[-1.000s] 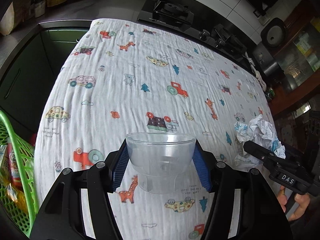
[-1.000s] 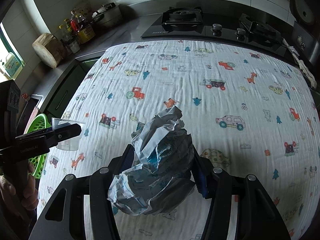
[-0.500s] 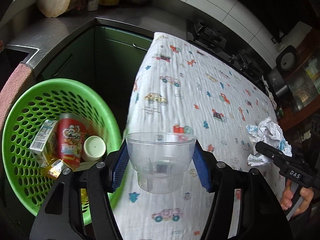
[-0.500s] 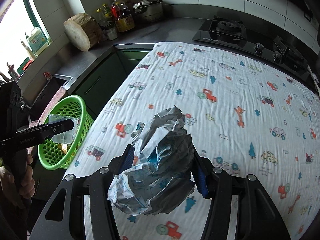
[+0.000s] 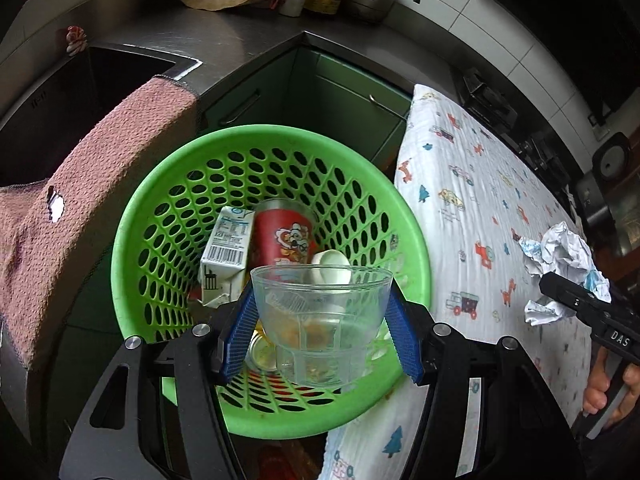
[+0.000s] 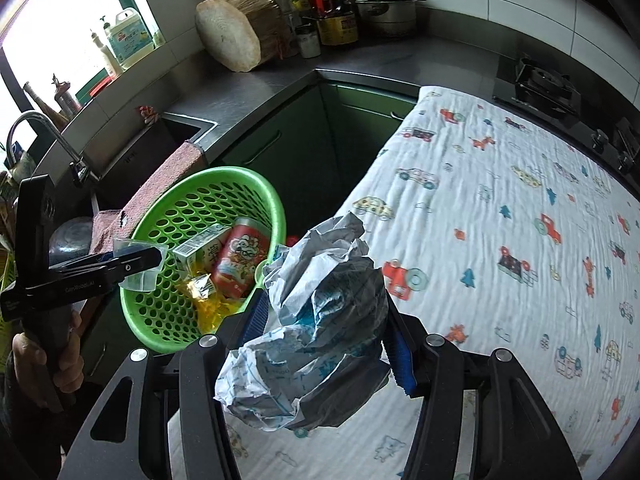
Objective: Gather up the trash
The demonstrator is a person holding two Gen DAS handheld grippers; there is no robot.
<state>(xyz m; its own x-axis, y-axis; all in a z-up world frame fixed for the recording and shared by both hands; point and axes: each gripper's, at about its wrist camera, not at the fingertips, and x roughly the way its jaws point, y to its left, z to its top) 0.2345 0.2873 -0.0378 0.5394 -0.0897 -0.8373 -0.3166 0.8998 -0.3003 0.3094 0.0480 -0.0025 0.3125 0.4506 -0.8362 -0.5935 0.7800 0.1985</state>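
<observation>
The left gripper [image 5: 322, 330] is clamped on a clear plastic cup [image 5: 320, 312], its blue pads pressing the cup's sides, and holds it directly above the open mouth of the green basket [image 5: 160, 256]. The right gripper [image 6: 326, 344] is closed on a wad of crumpled paper [image 6: 316, 320], just beside the basket and over the near corner of the cloth. Inside the basket lie a small milk carton [image 5: 224, 252], a red printed cup [image 5: 286, 236], a white cup [image 5: 330, 266] and yellow wrappers [image 6: 210, 302]. The basket stands off the table's edge, against a pink towel [image 5: 80, 208] draped over the sink [image 5: 60, 108] rim. Right of the basket spreads the white cartoon-print tablecloth [image 6: 500, 240]. Beyond the basket are green cabinet doors [image 5: 340, 100] under a steel counter [image 6: 256, 96], carrying a round wooden block [image 6: 236, 36], bottles [image 6: 320, 8] and a pot [image 6: 386, 10]; a gas hob [image 6: 540, 88] sits past the cloth's far end.
</observation>
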